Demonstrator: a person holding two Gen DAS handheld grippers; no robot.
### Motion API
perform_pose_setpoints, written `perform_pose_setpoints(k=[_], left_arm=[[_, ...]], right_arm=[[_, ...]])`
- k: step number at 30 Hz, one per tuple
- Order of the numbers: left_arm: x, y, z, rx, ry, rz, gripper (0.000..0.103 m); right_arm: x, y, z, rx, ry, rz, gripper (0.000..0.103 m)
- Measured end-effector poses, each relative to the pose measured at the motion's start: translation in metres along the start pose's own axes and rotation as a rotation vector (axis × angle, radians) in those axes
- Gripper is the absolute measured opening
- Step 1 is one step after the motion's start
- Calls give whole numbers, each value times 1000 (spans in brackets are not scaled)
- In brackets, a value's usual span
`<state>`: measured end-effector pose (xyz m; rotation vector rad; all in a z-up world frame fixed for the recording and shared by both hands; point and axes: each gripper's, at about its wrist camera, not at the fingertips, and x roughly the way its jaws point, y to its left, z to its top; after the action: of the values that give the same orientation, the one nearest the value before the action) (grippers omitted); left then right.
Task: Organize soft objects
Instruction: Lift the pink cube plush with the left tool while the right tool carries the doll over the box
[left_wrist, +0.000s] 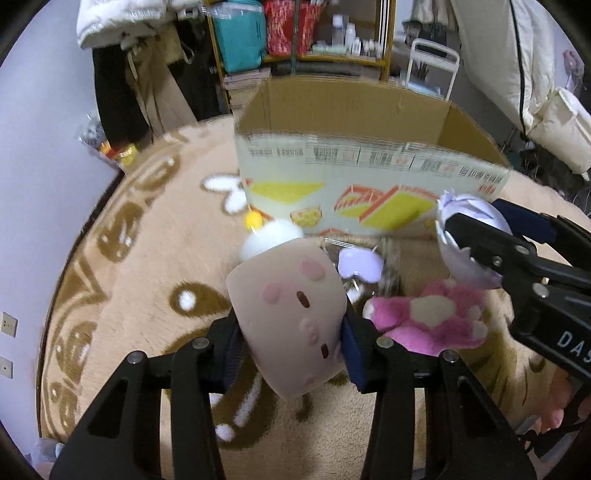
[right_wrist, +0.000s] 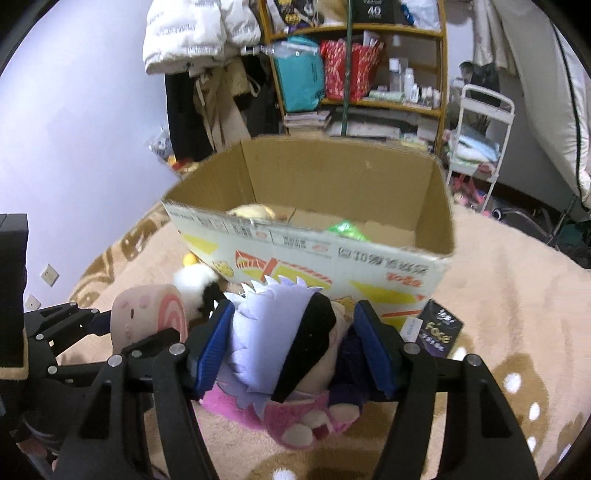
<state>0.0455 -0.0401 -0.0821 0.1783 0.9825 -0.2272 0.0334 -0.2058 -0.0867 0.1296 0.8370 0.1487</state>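
Observation:
My left gripper is shut on a beige roll-cake plush with pink spots; in the right wrist view the plush shows its pink swirl end. My right gripper is shut on a white-haired doll with a black blindfold; in the left wrist view the doll's head sits between the right gripper's fingers. Both are held above the rug, in front of an open cardboard box, which also shows in the left wrist view. A pink paw plush lies on the rug under the doll.
Inside the box lie a yellowish plush and a green item. A white pom-pom toy and a lilac packet lie by the box front. A black card box lies right of it. Shelves stand behind.

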Motion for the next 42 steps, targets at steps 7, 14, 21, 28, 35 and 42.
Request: perform_pose_setpoints(k=[7, 14, 21, 28, 35, 42], left_arm=[[-40, -2, 2, 33, -197, 17, 44], [-80, -7, 0, 59, -396, 50, 44], [-105, -4, 8, 50, -515, 69, 44], [-113, -4, 28, 66, -578, 65, 44], [-110, -12, 55, 99, -616, 82, 44], [-92, -12, 85, 73, -588, 52, 44]], right_arm=[[-46, 1, 4, -6, -125, -15, 70], [-86, 8, 9, -23, -290, -46, 70], [-99, 12, 18, -28, -368, -58, 70], [-98, 6, 35, -44, -407, -68, 70], [-93, -2, 57, -41, -430, -68, 70], [-78, -12, 73, -20, -417, -52, 70]])
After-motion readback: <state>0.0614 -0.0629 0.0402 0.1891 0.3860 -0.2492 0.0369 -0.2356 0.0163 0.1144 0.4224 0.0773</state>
